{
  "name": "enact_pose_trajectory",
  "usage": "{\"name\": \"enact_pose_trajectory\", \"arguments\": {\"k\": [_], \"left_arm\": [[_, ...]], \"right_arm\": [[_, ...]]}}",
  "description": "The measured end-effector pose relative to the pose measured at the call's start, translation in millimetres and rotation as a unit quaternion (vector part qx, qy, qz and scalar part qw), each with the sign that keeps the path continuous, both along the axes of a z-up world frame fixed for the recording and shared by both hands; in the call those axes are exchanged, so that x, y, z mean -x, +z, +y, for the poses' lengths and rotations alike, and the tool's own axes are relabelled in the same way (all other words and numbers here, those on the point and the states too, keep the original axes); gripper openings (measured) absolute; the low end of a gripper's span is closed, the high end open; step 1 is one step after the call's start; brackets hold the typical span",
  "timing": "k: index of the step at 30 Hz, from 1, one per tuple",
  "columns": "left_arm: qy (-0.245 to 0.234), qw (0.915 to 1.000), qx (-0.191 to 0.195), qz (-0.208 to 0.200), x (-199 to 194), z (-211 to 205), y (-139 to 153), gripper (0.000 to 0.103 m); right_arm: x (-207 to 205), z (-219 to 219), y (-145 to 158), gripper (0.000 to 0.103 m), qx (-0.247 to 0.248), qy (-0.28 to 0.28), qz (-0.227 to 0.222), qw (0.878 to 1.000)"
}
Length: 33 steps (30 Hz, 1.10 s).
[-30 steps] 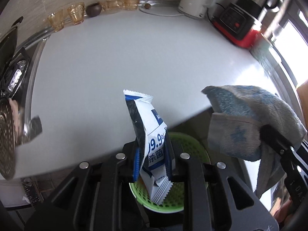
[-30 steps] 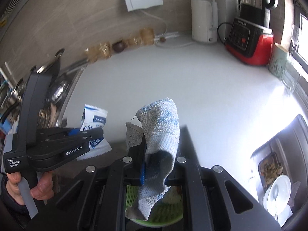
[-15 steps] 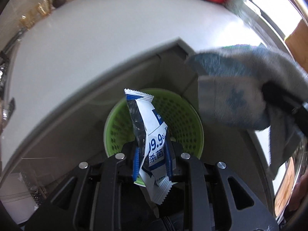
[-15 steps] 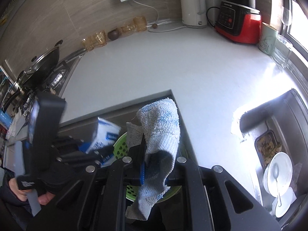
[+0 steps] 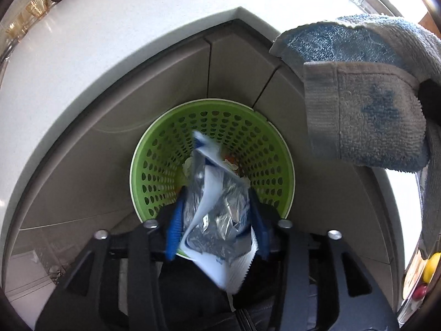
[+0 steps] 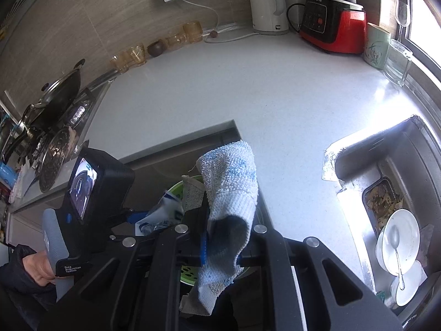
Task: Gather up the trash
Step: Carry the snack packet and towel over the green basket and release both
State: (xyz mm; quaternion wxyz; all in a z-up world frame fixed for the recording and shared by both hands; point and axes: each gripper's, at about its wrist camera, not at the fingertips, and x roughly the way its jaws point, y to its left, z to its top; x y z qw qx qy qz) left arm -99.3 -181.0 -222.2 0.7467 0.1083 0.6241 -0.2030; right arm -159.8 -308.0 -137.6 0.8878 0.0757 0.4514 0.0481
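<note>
A blue-and-white wipes wrapper [image 5: 217,215] with its silver inside showing lies loose between the spread fingers of my left gripper [image 5: 216,220], directly over a green perforated bin [image 5: 165,165] on the floor by the counter corner. The wrapper [image 6: 162,215] also shows in the right wrist view beside the left gripper's body [image 6: 91,193]. My right gripper [image 6: 223,220] is shut on a blue-and-grey cloth [image 6: 228,193], held above the counter edge to the right of the bin; the cloth [image 5: 366,104] hangs at the upper right of the left wrist view.
White countertop [image 6: 248,88] carries a white kettle [image 6: 267,2], a red-and-black blender [image 6: 333,19], amber glasses [image 6: 190,31] and a glass jar [image 6: 397,60]. A wok [image 6: 60,91] sits on the hob at left. A sink [image 6: 386,193] with plates lies at right.
My left gripper moved lower over the green bin and its jaws opened, so the wrapper has slipped loose and tilted. The right gripper still holds the cloth.
</note>
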Motion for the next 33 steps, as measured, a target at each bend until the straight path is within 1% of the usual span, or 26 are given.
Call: {"name": "enact_pose_trajectory", "arguments": {"k": [2,9,10,13,15,17,22,25,29,33], "left_arm": [[0.005,0.9999,-0.003,-0.008,0.0,0.0,1.2,0.056],[0.011,0.9998,0.000,-0.017,-0.1,2.8,6.9,0.060],[0.014,0.9997,0.001,-0.020,-0.3,3.8,8.9,0.062],[0.023,0.9991,-0.002,-0.036,-0.2,9.0,18.8,0.066],[0.031,0.9983,-0.002,-0.050,-0.1,16.7,30.6,0.067],[0.045,0.9961,-0.004,-0.075,0.6,26.8,45.4,0.073],[0.082,0.9904,0.004,-0.112,2.1,50.9,74.8,0.079],[0.100,0.9869,0.001,-0.126,1.4,63.3,83.8,0.082],[0.121,0.9833,-0.005,-0.136,2.7,79.0,85.6,0.084],[0.137,0.9818,-0.007,-0.131,3.2,90.7,81.0,0.086]], "right_arm": [[-1.2,0.5,-0.6,0.015,0.000,0.002,0.000,1.000],[-4.6,0.7,-4.5,0.015,0.002,0.008,0.005,1.000],[-5.1,0.0,-5.2,0.015,0.002,0.009,0.006,1.000],[-6.9,1.2,-8.3,0.016,0.002,0.010,0.012,1.000],[-9.3,2.9,-10.9,0.016,0.004,0.012,0.017,1.000],[-11.9,5.7,-14.2,0.016,0.006,0.017,0.022,1.000],[-16.8,18.4,-21.8,0.017,0.012,0.040,0.035,0.999],[-20.7,30.6,-27.6,0.017,0.018,0.062,0.044,0.997],[-24.4,46.5,-37.6,0.017,0.025,0.088,0.056,0.994],[-27.8,55.5,-53.6,0.019,0.030,0.101,0.075,0.992]]}}
